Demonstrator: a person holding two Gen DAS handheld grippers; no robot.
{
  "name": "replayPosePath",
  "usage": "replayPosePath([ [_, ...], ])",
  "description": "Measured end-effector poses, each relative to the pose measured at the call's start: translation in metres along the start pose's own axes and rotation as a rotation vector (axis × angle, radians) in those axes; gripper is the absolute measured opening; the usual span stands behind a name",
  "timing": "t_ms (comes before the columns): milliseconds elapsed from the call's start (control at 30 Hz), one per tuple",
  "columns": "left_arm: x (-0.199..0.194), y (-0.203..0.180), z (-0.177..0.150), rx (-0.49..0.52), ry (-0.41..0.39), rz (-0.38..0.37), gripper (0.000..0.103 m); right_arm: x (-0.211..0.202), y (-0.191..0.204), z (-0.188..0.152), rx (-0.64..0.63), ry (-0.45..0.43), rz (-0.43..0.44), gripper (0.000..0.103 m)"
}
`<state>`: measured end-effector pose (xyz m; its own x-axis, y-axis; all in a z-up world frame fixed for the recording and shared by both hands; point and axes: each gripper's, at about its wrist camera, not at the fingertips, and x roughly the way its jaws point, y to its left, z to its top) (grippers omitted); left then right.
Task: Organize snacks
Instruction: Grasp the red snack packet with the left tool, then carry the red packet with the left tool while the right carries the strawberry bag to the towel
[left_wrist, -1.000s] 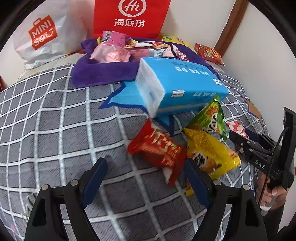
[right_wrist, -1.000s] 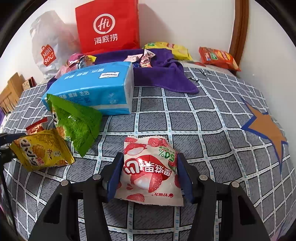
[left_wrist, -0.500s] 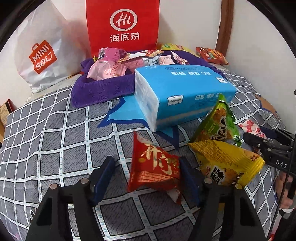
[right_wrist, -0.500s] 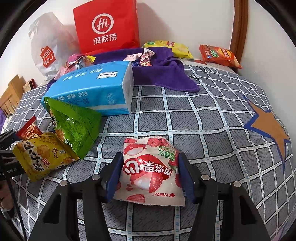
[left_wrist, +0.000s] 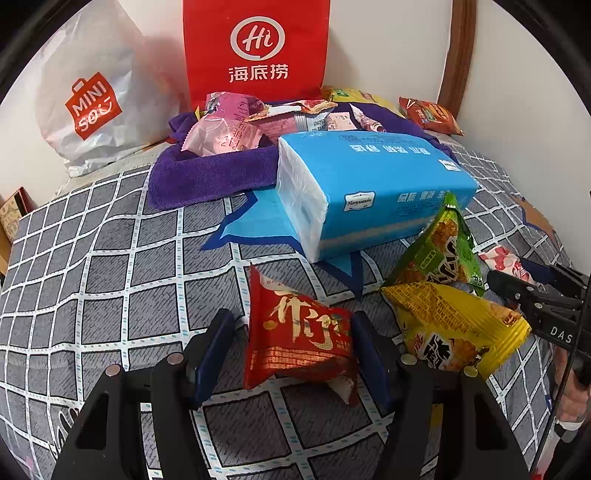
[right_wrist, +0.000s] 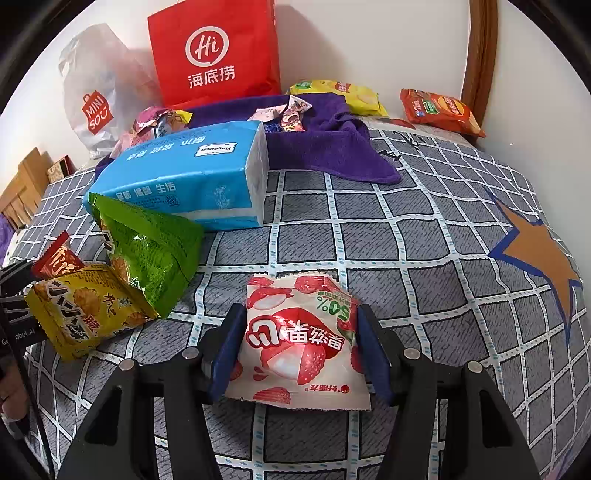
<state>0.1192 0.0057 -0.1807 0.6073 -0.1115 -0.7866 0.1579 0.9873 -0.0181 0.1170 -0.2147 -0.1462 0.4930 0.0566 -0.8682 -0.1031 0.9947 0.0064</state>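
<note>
My left gripper (left_wrist: 293, 332) stands around a red snack packet (left_wrist: 295, 339) on the grey checked bedcover (left_wrist: 110, 280); its blue pads flank the packet, the right one touching, a small gap on the left. My right gripper (right_wrist: 297, 336) is shut on a white and red lychee gummy packet (right_wrist: 295, 339). A yellow packet (left_wrist: 454, 325) and a green packet (left_wrist: 439, 251) lie between the two grippers, in front of a blue tissue pack (left_wrist: 373, 192).
A purple towel (left_wrist: 207, 173) with several small snacks lies at the back, before a red Hi bag (left_wrist: 255, 48) and a white Miniso bag (left_wrist: 92, 103). An orange packet (right_wrist: 439, 110) and a yellow packet (right_wrist: 340, 92) lie by the wall.
My left gripper moved forward to the red packet and narrowed around it; the packet now stands tilted up between the pads. My right gripper stayed on the lychee packet.
</note>
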Motion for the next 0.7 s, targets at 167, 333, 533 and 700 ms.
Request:
replayPosePath([
  [167, -0.007, 0.003, -0.004, -0.012, -0.012, -0.012, 0.040, -0.001, -0.002, 0.000, 0.002, -0.002, -0.001, 0.059],
  [333, -0.022, 0.004, -0.006, -0.023, -0.005, -0.047, 0.039, -0.003, -0.003, -0.001, 0.000, -0.007, -0.004, 0.056],
  [533, -0.042, 0.011, -0.004, -0.072, 0.000, -0.076, 0.039, -0.021, 0.004, 0.002, -0.015, -0.003, 0.003, 0.056],
  [700, -0.056, 0.009, 0.008, -0.070, -0.011, -0.079, 0.039, -0.053, 0.018, 0.017, -0.051, -0.046, 0.027, 0.056],
])
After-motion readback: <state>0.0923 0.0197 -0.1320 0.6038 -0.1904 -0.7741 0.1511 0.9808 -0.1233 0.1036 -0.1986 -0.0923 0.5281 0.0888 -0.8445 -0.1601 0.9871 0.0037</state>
